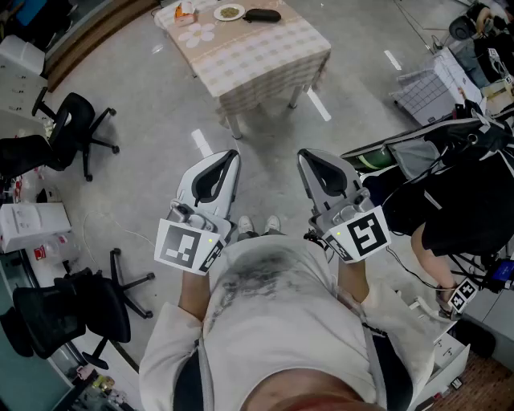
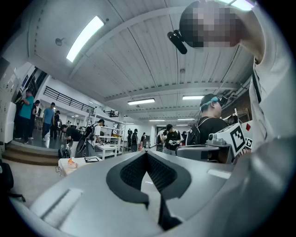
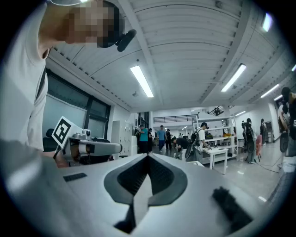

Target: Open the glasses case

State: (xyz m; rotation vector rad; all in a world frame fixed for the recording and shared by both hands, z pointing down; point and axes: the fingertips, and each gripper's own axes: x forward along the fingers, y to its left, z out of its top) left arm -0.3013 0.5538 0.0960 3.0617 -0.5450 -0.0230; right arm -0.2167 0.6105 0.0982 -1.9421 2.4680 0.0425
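Remaining work: the whole task; glasses case (image 1: 263, 14) appears closed on the far table, well apart from both grippers; approach, grasp and lid lift all judged not yet done.
Left gripper (image 1: 233, 155): held level before the torso, jaws pressed together on nothing; smooth grey moulded shell, black ribbed pads.
Table (image 1: 265, 58): draped in pale checked cloth, soft folds at the corners.
Plate (image 1: 230, 12): small, round, pale, just beside the case.
Glasses case: dark, elongated, rounded ends; probably a rigid hinged shell.
Right gripper (image 1: 304, 155): level, jaws likewise together, empty; same grey shell.
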